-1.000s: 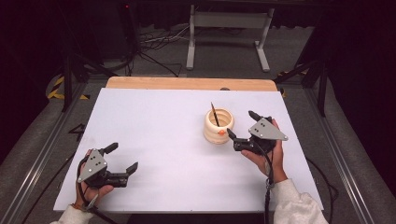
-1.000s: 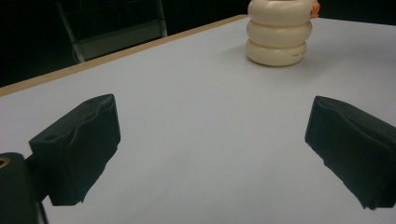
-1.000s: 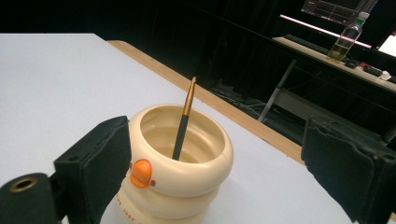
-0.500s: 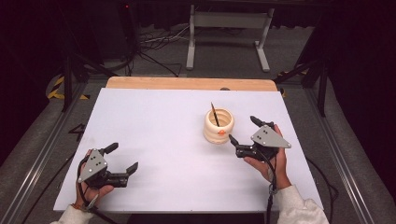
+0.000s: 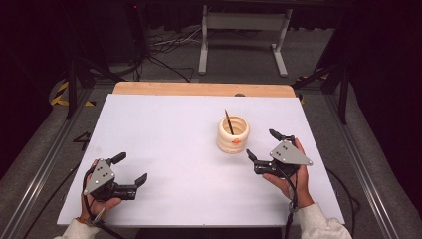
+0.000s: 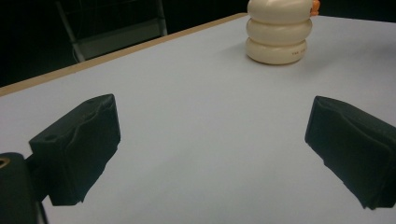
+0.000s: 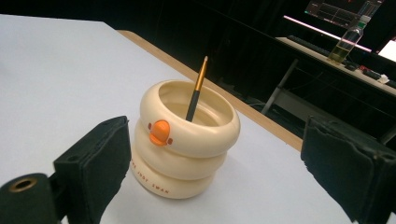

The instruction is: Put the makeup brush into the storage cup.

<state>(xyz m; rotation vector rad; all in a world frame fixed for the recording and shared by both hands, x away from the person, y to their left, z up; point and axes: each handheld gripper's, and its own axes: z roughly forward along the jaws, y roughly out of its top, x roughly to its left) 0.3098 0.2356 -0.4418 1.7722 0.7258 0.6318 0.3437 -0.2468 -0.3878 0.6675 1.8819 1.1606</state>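
Resting low over the near left part of the white surface, the left claw has its jaws spread wide with nothing between them; the cream ringed cup lies well ahead of it and off toward its right jaw, far across bare sheet. Moving rightward, that cup stands upright, a stack of three rounded rings with a small orange knob on its top ring, and a thin brush with a dark shaft and gold upper end stands inside, leaning so that its tip tilts away from the person. The brush's long axis runs nearly vertical, so its free end sticks up above the rim. Farther right, the right claw is held just beside the cup, jaws also spread and empty, pointing at it; in the right gripper view the cup sits straight ahead between the two black pads, close in, with the knob facing the claw. The right hand is plainly the nearer one, so any grasp of the cup or brush looks best made by it, likely a short push forward, or a rise to pinch the brush's upper end.
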